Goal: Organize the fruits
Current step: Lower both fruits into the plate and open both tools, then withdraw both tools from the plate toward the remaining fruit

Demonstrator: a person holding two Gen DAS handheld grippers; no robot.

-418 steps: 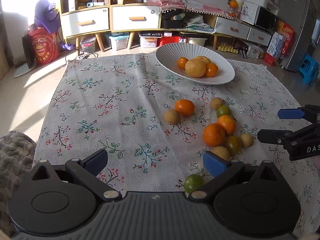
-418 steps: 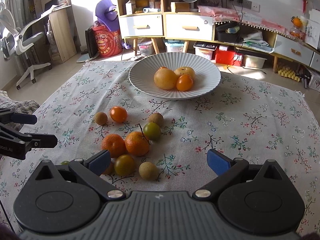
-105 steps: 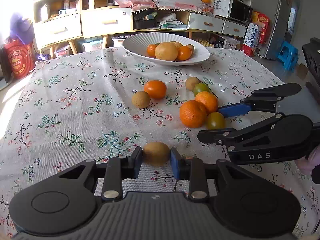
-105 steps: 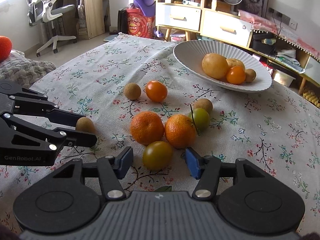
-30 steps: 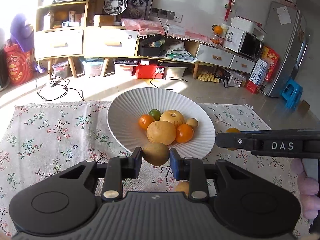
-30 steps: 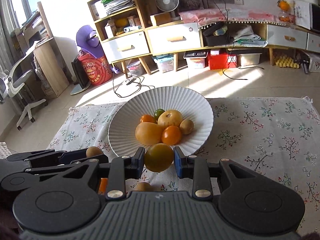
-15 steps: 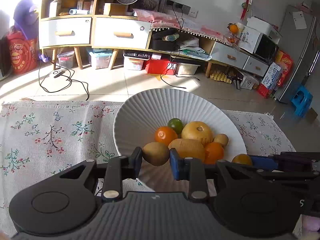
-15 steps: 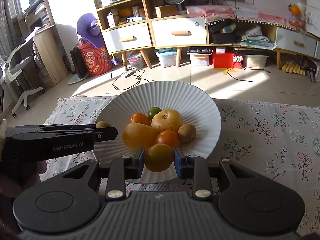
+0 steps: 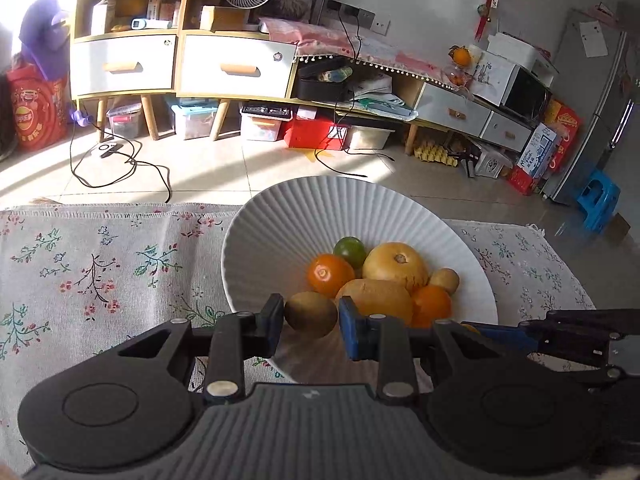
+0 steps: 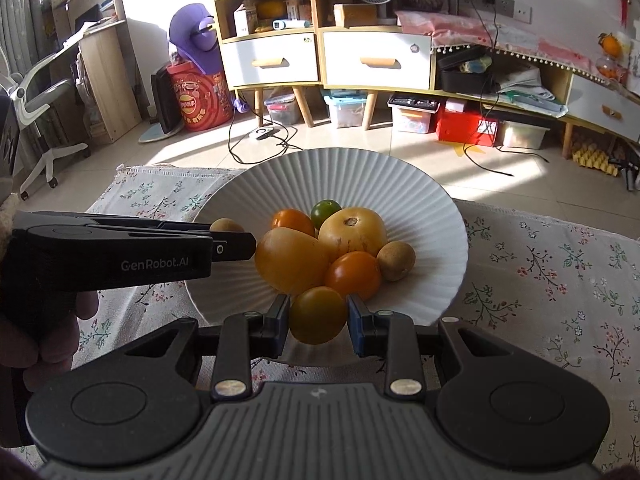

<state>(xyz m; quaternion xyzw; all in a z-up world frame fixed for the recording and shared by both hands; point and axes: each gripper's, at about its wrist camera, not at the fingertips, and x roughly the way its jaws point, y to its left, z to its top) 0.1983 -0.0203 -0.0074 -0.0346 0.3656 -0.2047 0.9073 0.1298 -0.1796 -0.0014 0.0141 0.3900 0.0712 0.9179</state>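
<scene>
My left gripper (image 9: 311, 317) has its jaws clamped on a brown kiwi (image 9: 310, 314), over the near edge of the white bowl (image 9: 288, 224). My right gripper (image 10: 318, 317) pinches a yellow-green fruit (image 10: 318, 314) over the bowl's near rim, just before the piled fruit.
</scene>
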